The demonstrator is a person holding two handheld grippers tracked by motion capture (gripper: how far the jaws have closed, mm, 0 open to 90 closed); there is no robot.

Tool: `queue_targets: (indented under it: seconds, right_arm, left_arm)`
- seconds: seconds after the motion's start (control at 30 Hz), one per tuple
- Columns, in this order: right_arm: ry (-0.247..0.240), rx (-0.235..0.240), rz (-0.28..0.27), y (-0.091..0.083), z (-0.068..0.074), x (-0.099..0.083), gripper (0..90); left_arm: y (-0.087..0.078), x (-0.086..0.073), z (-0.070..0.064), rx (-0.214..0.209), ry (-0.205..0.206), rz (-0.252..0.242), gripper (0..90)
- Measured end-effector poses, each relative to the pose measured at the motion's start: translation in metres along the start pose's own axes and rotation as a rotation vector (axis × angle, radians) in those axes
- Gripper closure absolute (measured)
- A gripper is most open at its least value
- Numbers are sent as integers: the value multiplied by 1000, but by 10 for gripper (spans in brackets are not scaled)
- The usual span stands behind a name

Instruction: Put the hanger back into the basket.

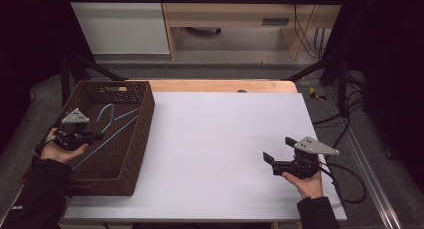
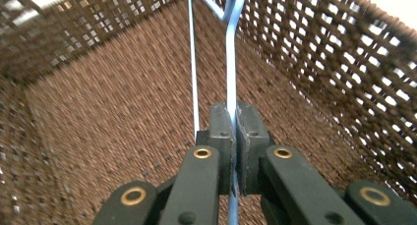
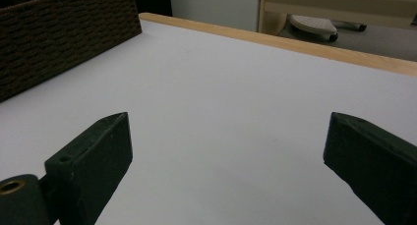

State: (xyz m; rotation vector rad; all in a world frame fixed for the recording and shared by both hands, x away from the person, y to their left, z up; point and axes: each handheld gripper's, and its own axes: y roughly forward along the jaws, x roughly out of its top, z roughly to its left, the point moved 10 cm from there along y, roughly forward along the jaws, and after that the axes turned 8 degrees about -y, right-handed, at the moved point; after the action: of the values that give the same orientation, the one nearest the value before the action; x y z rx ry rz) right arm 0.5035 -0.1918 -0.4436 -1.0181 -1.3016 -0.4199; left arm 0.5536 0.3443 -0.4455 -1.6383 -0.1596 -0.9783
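Left gripper view showed your left tool (image 2: pixel 235 136) clenched on the blue hanger (image 2: pixel 230 63); lifting could snag the basket (image 2: pixel 344 63), while your right tool (image 3: pixel 226 161) gaped over the desk (image 3: pixel 221 87).

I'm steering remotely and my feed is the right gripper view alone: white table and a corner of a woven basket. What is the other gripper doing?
Observer: The left gripper is down inside the brown basket, shut on a blue wire hanger.
Operator: Which part of it is pinched?
Observer: A straight wire run just below a bend; the jaws meet flat on it.
Operator: And how does my own gripper sit on the table?
Observer: From the high view, the right gripper is open, held over the white table near its right edge, far from the basket.
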Motion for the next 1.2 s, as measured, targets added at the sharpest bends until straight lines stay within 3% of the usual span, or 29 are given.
queue_targets:
  seconds: [0.23, 0.37, 0.57, 0.8, 0.9, 1.2]
  right_arm:
    - [1, 0, 5, 1, 1, -1, 50]
    - [-4, 0, 1, 0, 0, 0, 50]
    - [6, 6, -9, -1, 1, 1, 50]
    - [7, 7, -21, -3, 1, 4, 49]
    - [7, 8, -24, -4, 1, 5, 48]
    - [20, 9, -32, -5, 2, 7, 46]
  left_arm:
    - [5, -10, -1, 2, -23, 57, 850]
    - [-1, -7, -3, -9, -36, 17, 796]
    - [-22, 4, -14, -50, -82, -109, 612]
    - [-51, 25, -42, -117, -144, -342, 381]
    - [-60, 31, -55, -145, -137, -418, 325]
    - [-63, 38, -92, -187, -134, -491, 160]
